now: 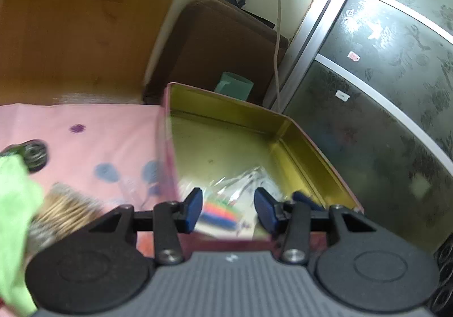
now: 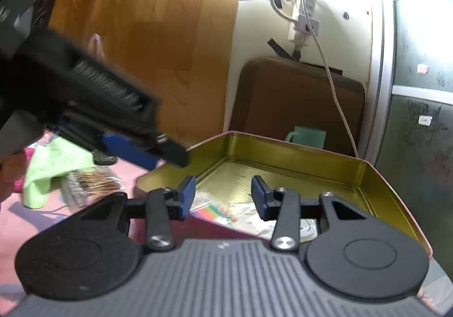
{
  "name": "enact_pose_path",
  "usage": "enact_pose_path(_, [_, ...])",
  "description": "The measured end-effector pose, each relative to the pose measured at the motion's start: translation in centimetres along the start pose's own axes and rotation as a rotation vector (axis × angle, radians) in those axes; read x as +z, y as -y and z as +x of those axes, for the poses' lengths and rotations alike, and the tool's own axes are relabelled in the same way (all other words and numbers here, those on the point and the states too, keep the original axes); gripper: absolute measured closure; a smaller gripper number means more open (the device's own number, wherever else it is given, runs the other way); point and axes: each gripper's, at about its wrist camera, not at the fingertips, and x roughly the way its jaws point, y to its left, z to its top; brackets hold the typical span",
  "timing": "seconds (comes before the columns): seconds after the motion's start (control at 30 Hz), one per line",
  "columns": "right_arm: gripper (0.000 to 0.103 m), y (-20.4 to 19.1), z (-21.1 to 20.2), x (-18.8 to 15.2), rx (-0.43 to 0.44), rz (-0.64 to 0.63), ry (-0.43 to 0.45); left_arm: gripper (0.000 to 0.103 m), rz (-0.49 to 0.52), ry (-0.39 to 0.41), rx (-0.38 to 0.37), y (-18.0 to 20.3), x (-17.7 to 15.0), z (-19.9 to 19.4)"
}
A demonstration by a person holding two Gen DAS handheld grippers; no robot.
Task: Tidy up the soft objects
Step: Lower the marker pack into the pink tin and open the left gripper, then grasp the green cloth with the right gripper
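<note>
Soft green cloth [image 2: 53, 164] lies in a crumpled heap on the pink bed sheet [image 1: 85, 130], off to the left of the tin box [image 2: 297, 152]. It partly covers a clear packet of thin tan sticks [image 2: 93, 183]. The box is open, gold inside and pink outside, and it sits on the sheet near a dark glass door [image 1: 382, 90]. Inside the box, at the near end, is a clear plastic bag with bright coloured bits [image 1: 223, 209]. The left gripper [image 1: 228, 208] points down over that end of the box. Its blue pads stand apart and nothing is between them. The right gripper [image 2: 223, 196] also points at the box, with its blue pads apart and holding nothing. A green cup [image 1: 233, 84] stands behind the box, next to a brown cushion [image 2: 297, 96].
</note>
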Motion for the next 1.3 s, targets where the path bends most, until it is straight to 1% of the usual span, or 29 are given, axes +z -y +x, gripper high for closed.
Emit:
enact_pose_path(0.07, [0.056, -0.5, -0.9, -0.2, 0.034, 0.036, 0.008, 0.060, 0.006, 0.013, 0.015, -1.2, -1.5, -2.4])
enact_pose_path(0.17, [0.056, -1.9, -1.5, 0.0, 0.127, 0.105, -0.007, 0.057, -0.011, 0.041, 0.060, -4.0, -4.0, -6.4])
enact_pose_path(0.23, [0.056, -3.1, -1.5, 0.6, 0.198, 0.124, -0.020, 0.057, -0.040, 0.063, 0.129, -6.5, -5.8, -9.2])
enact_pose_path(0.33, [0.056, -6.0, -0.5, 1.5, 0.324, 0.120, -0.063, 0.057, -0.115, 0.094, 0.256, -10.4, -7.9, -12.6])
enact_pose_path(0.43, [0.055, -9.5, 0.8, 2.0, 0.412, 0.102, -0.130, 0.057, -0.188, 0.137, 0.350, -13.7, -9.0, -15.1])
enact_pose_path(0.5, [0.052, -11.6, 2.3, 2.3, 0.450, 0.091, -0.179, 0.057, -0.232, 0.177, 0.394, -15.6, -9.7, -16.3])
enact_pose_path(0.57, [0.047, -13.6, 3.8, 2.6, 0.474, 0.073, -0.203, 0.057, -0.268, 0.208, 0.416, -17.1, -10.5, -16.7])
enact_pose_path(0.6, [0.047, -14.6, 4.5, 2.7, 0.481, 0.064, -0.216, 0.058, -0.307, 0.211, 0.407, -18.0, -10.8, -16.7])
enact_pose_path(0.63, [0.047, -15.5, 5.3, 2.9, 0.488, 0.058, -0.227, 0.056, -0.339, 0.233, 0.378, -18.5, -10.6, -17.0])
enact_pose_path(0.67, [0.046, -16.2, 5.8, 2.9, 0.493, 0.052, -0.234, 0.056, -0.352, 0.261, 0.374, -18.7, -10.8, -17.4])
enact_pose_path(0.7, [0.045, -16.9, 6.6, 3.1, 0.493, 0.042, -0.242, 0.056, -0.363, 0.263, 0.376, -19.0, -10.8, -17.6])
enact_pose_path(0.77, [0.039, -18.3, 8.2, 3.3, 0.467, 0.017, -0.255, 0.056, -0.367, 0.264, 0.358, -19.2, -10.7, -17.7])
enact_pose_path(0.83, [0.040, -19.1, 9.8, 3.2, 0.443, 0.000, -0.278, 0.056, -0.349, 0.265, 0.361, -19.0, -10.8, -17.5])
enact_pose_path(0.87, [0.047, -19.5, 10.6, 3.1, 0.433, -0.005, -0.298, 0.056, -0.336, 0.265, 0.364, -18.7, -10.8, -17.4])
enact_pose_path(0.9, [0.061, -19.4, 11.0, 2.8, 0.429, -0.004, -0.311, 0.056, -0.325, 0.265, 0.367, -18.6, -10.8, -17.3])
enact_pose_path(0.93, [0.098, -19.3, 11.1, 2.7, 0.428, 0.003, -0.322, 0.056, -0.318, 0.266, 0.369, -18.4, -10.8, -17.2])
enact_pose_path(0.97, [0.097, -18.9, 10.8, 2.7, 0.435, 0.031, -0.327, 0.056, -0.314, 0.266, 0.369, -18.3, -10.8, -17.2])
enact_pose_path(1.03, [0.097, -18.1, 8.8, 2.9, 0.469, 0.085, -0.281, 0.055, -0.318, 0.269, 0.364, -18.4, -10.9, -17.2])
enact_pose_path(1.1, [0.097, -17.3, 5.6, 3.2, 0.519, 0.110, -0.237, 0.055, -0.325, 0.269, 0.358, -18.5, -11.0, -17.3])
enact_pose_path(1.2, [0.097, -15.1, 0.3, 2.7, 0.621, 0.133, -0.190, 0.055, -0.321, 0.273, 0.356, -18.5, -11.1, -17.4])
enact_pose_path(1.27, [0.097, -14.0, -2.4, 1.9, 0.658, 0.112, -0.192, 0.055, -0.311, 0.270, 0.351, -18.3, -11.1, -17.4])
enact_pose_path(1.3, [0.097, -13.6, -3.5, 1.3, 0.673, 0.100, -0.209, 0.055, -0.305, 0.264, 0.349, -18.2, -11.0, -17.4])
